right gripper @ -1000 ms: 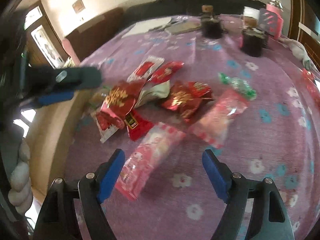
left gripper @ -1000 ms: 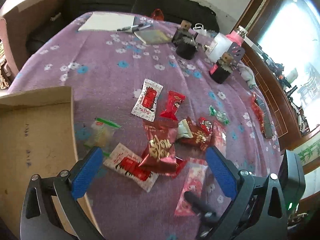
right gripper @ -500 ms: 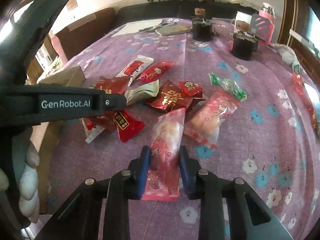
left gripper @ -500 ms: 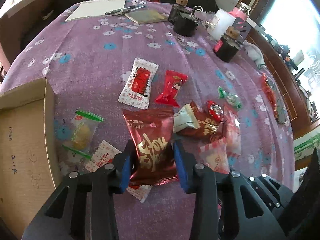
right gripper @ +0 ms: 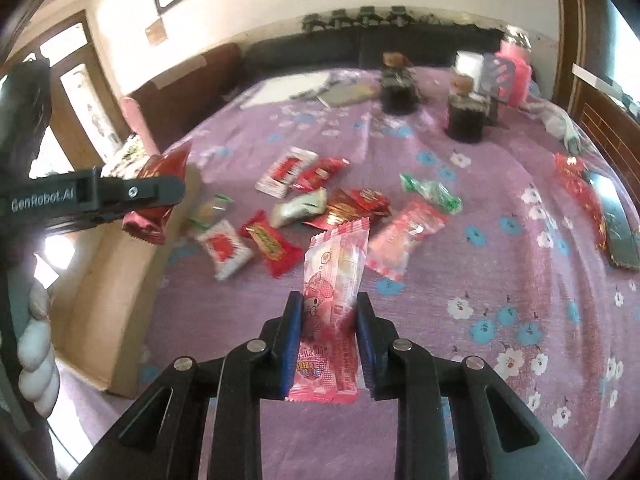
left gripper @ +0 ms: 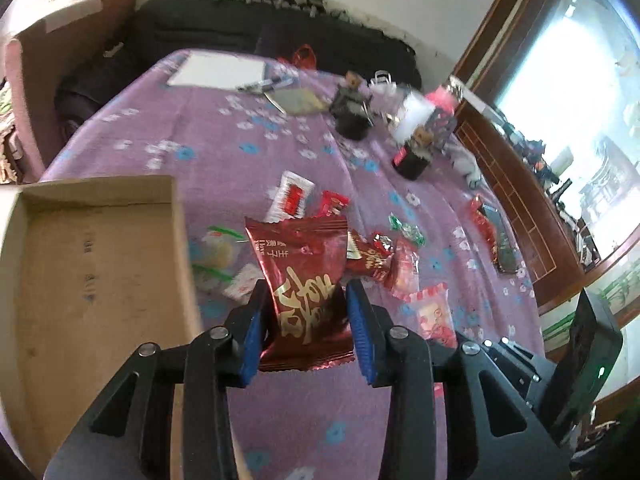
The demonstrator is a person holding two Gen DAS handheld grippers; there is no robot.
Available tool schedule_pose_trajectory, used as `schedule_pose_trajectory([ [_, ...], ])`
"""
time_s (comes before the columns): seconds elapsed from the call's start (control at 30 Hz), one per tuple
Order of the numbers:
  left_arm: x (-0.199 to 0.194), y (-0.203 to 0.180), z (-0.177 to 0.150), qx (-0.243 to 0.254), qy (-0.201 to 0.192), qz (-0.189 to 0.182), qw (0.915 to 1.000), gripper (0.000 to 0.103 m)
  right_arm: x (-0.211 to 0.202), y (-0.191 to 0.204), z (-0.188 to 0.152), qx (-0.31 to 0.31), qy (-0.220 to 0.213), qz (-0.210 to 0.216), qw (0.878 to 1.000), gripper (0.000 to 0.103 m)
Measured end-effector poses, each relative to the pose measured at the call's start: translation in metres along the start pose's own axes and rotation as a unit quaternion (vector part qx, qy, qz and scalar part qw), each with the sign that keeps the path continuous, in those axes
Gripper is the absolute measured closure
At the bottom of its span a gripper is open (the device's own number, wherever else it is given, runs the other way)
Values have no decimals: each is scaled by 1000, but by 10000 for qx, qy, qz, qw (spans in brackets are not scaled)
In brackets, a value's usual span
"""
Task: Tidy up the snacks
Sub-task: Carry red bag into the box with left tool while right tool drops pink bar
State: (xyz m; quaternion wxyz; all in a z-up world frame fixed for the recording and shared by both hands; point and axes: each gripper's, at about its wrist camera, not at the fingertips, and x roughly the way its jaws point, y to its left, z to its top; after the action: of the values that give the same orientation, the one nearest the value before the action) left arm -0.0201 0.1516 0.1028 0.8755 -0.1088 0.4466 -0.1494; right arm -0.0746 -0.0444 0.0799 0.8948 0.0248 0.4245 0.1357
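My left gripper point(left gripper: 306, 304) is shut on a dark red snack packet with gold lettering point(left gripper: 304, 276) and holds it above the table, beside the open cardboard box point(left gripper: 100, 280). The same packet shows in the right wrist view point(right gripper: 158, 196), held over the box's edge point(right gripper: 120, 264). My right gripper point(right gripper: 328, 316) is shut on a pink cartoon snack packet point(right gripper: 334, 280) and holds it above the purple flowered cloth point(right gripper: 480, 280). Several other snack packets point(right gripper: 320, 200) lie scattered on the cloth.
Two dark jars point(right gripper: 466, 116) and a pink-capped bottle point(right gripper: 514, 72) stand at the far side. A white pad and pens point(left gripper: 218, 72) lie at the back. A phone and a red wrapper point(right gripper: 608, 216) lie near the right edge.
Both grippers closed on their packets and lifted them off the cloth. The left one has carried the red packet toward the cardboard box.
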Motion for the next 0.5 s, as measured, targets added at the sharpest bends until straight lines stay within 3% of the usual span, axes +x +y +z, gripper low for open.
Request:
schedule_pose_trajectory([
  [0.23,-36,69,-7,-465,-176,598,9970,67,0,60,17,-276,28,879,9957,77],
  [0.5,-12,145,-4,-1070,43,1025,9889,67,76,142,52,-405,656,1908,9786,77],
])
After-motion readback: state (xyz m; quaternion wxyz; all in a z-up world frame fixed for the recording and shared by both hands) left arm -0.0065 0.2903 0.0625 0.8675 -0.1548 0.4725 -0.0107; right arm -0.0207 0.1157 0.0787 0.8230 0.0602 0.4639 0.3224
